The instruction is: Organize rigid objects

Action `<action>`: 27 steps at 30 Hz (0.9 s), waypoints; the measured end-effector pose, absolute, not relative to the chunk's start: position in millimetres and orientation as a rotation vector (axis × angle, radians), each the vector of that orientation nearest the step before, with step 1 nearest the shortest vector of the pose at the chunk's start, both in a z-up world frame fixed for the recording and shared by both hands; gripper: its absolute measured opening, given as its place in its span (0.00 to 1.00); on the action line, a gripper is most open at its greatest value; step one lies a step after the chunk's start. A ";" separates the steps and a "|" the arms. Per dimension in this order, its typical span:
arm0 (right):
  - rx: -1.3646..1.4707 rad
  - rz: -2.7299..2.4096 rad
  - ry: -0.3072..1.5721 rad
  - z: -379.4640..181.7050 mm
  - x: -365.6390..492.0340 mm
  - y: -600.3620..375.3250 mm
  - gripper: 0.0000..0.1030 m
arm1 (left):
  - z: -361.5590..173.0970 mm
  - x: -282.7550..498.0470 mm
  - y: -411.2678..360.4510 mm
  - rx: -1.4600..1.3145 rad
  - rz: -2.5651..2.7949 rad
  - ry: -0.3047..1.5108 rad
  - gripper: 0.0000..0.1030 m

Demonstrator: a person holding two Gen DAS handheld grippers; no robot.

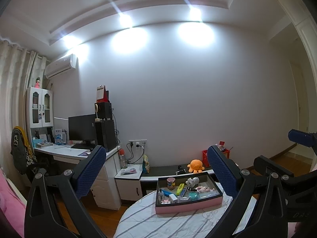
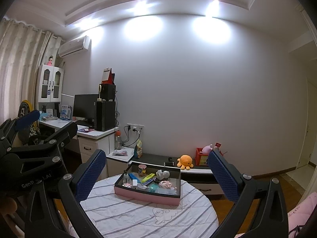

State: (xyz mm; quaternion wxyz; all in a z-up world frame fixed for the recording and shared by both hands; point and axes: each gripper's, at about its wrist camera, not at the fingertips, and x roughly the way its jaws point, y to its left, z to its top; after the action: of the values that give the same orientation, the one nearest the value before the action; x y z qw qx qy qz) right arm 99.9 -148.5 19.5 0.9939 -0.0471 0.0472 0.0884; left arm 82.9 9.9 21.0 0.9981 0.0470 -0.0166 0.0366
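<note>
Grippers hover above a round table (image 2: 138,216) – left gripper (image 1: 156,170) and right gripper (image 2: 156,174) both spread wide, holding nothing. Small rigid items already sit jumbled in the pink-sided tray (image 2: 146,195) near the far edge; that fits either sorting about to start or a finished tidy. Bare striped cloth in front leaves ample working room.

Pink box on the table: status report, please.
Left gripper open, empty. Right gripper open, empty. Pink box full, untouched. Nothing blocking.
</note>
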 end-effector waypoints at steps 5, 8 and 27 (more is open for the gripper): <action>-0.097 0.173 0.097 20.0 100.7 -147.7 1.00 | 22.3 83.4 11.0 0.093 0.068 -0.024 1.00; -0.099 0.172 0.101 20.2 102.1 -147.5 1.00 | 22.5 82.7 12.4 0.095 0.069 -0.026 1.00; -0.112 0.173 0.118 19.2 104.2 -145.0 1.00 | 21.9 89.8 14.9 0.092 0.068 -0.006 1.00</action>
State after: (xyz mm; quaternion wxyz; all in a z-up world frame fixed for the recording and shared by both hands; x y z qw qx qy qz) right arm 104.2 -145.0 19.2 0.9929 -0.0557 0.0590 0.0864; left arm 89.8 14.9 21.9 0.9984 0.0460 -0.0032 0.0340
